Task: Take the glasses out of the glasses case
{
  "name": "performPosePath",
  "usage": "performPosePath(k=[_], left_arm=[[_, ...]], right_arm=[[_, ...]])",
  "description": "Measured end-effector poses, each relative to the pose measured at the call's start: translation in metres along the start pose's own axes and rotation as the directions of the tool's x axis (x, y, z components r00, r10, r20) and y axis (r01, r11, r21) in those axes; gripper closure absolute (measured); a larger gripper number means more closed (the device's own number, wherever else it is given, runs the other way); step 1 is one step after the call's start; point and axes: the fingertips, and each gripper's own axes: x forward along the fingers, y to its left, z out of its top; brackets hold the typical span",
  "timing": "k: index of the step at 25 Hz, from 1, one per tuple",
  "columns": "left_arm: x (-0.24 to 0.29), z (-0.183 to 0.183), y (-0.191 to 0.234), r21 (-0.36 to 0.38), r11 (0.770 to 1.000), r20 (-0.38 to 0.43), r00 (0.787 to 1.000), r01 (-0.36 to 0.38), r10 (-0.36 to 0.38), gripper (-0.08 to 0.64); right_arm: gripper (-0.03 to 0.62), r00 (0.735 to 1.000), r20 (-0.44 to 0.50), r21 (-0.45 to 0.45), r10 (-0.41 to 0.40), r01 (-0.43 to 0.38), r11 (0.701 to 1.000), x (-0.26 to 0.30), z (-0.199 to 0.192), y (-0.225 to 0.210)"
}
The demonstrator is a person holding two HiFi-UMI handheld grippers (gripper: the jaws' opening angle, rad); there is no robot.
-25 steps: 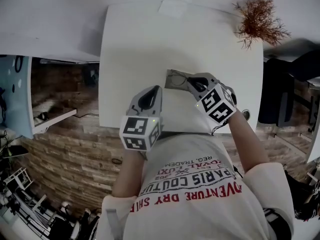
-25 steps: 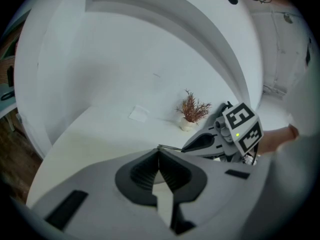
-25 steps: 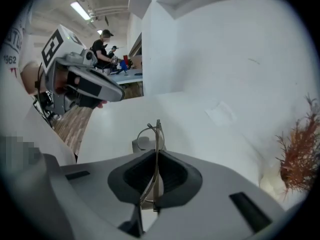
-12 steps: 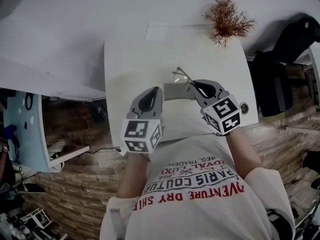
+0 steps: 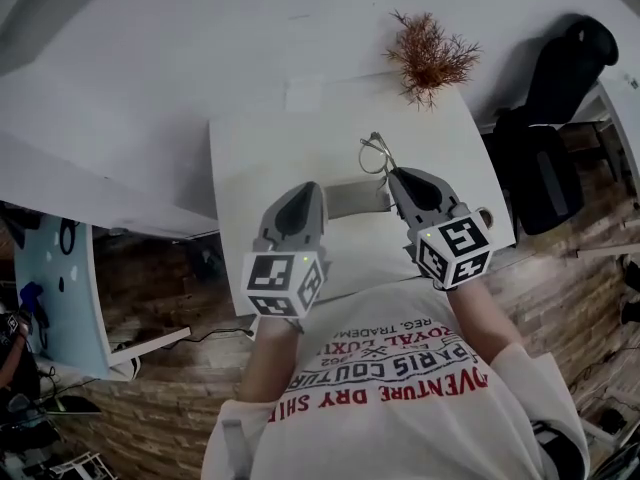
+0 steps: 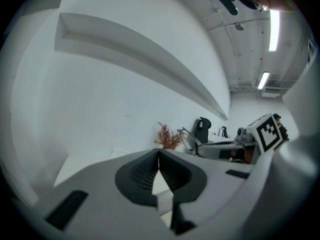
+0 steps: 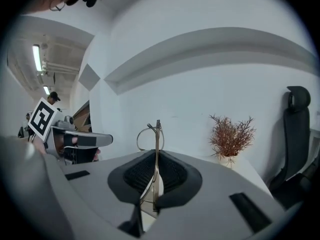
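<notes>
Jaws on my right gripper are pinching the glasses clear of the glasses case, those on my left gripper are seemingly clamping its edge, so I'm judging removal done.

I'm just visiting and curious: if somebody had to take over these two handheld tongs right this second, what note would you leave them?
Right tongs: shut on the glasses, frame upright between them, off the table.
Left tongs: shut, nothing seen in them, beside the glasses case.
Glasses case: grey, apparently lying on the white table between both tongs.
Done: glasses are out of the case.
Left: likely just setting the glasses down.
</notes>
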Motion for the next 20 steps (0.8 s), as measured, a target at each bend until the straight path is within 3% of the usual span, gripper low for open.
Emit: performPosePath(k=[4,11,20], left_arm=[[-0.001,0.002,-0.008,0.001,1.000,0.010,1.000,0.009,-0.009,0.552],[-0.004,0.010,-0.018,-0.007,1.000,0.048,0.999,-0.007,0.007,0.552],[-0.005,0.011,-0.021,0.019,0.999,0.058,0.998,-0.036,0.035,0.552]], right_arm=[[0.565,0.999,0.038,0.025,-0.010,0.009,1.000,-0.007,0.006,0.000],[0.565,0.997,0.076,-0.072,-0.018,0.023,0.997,-0.020,0.015,0.003],[0.565,0.998,0.070,-0.066,-0.005,0.009,0.998,-0.020,0.014,0.003]])
